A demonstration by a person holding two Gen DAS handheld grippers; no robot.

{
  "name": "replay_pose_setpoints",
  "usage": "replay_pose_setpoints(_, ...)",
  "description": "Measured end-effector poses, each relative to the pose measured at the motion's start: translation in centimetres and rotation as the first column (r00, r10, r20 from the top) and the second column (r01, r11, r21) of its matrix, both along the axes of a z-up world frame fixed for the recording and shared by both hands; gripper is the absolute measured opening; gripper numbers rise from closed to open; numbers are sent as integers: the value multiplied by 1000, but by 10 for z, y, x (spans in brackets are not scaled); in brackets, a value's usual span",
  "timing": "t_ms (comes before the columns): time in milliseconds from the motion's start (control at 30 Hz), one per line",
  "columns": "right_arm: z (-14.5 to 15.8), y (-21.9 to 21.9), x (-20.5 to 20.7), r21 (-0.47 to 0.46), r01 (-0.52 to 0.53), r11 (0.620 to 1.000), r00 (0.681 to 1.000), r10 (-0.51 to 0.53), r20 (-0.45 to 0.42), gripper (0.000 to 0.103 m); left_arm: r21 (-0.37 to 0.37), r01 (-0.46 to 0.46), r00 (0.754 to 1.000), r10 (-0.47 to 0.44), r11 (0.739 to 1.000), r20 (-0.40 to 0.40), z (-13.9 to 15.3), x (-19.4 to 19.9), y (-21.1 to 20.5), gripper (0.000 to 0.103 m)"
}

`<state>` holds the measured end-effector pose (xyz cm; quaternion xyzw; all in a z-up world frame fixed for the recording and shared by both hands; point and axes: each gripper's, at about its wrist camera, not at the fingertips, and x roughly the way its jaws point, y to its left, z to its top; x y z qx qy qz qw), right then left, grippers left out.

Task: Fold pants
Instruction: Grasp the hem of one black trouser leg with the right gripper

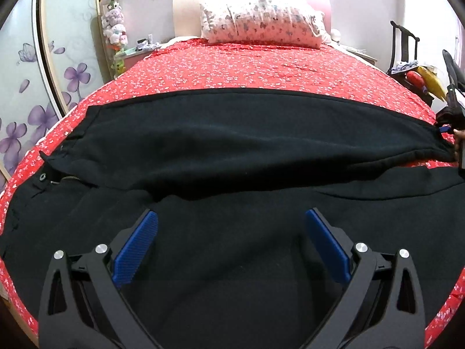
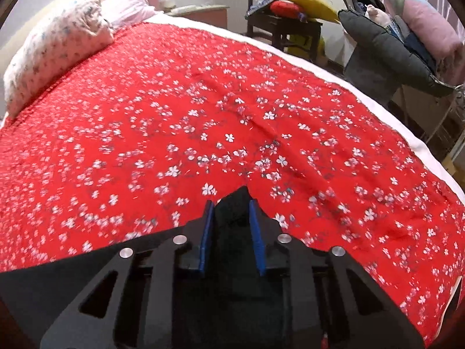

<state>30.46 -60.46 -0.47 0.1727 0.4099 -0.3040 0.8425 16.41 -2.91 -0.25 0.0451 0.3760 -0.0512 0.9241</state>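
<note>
Black pants [image 1: 232, 145] lie across a red flowered bedspread [image 1: 247, 67], waistband and zip at the left, one leg folded over along the far side. My left gripper [image 1: 231, 215] hovers open above the near part of the pants, blue pads wide apart with only flat cloth beneath them. My right gripper [image 2: 231, 206] has its blue pads close together, and a bunched peak of the black pants [image 2: 237, 196] fills the gap between them at the leg's end. The left wrist view shows that right gripper [image 1: 444, 129] at the far right edge, on the leg hem.
A flowered pillow [image 1: 261, 23] lies at the head of the bed. A dark chair [image 2: 279, 26] piled with colourful things stands beside the bed's right edge, with dark cushions [image 2: 386, 43] nearby. A wardrobe door [image 1: 23, 87] with purple flowers runs along the left side.
</note>
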Motion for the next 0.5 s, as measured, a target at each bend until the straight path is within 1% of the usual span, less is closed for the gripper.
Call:
replay_pose_setpoints(33, 3, 2, -5, 0, -7, 1000, 1000, 7, 13, 23, -4, -1, 1000, 1, 1000, -2, 0, 0, 1, 101)
replay_pose_setpoints(67, 8, 4, -11, 12, -27, 1000, 999, 27, 45, 21, -14, 1, 1000, -1, 1000, -6, 0, 0, 3, 101)
replay_pose_setpoints(133, 16, 7, -26, 37, -36, 999, 995, 33, 92, 20, -26, -1, 1000, 0, 1000, -14, -1, 1, 4, 101)
replay_pose_setpoints(267, 38, 17, -66, 124, -55, 991, 975, 26, 222, 15, -40, -4, 1000, 4, 999, -10, -1, 0, 7, 101)
replay_pose_setpoints(333, 46, 21, -91, 154, -68, 986, 960, 23, 280, 14, -45, -10, 1000, 11, 999, 6, 1, -2, 9, 101)
replay_pose_setpoints(433, 58, 31, -142, 208, -115, 971, 919, 25, 392, 13, -56, -24, 999, 26, 998, 34, 6, -6, 12, 101)
replay_pose_setpoints(500, 63, 39, -171, 219, -134, 966, 898, 25, 439, 13, -78, -33, 998, 37, 996, 56, 11, -9, 15, 101)
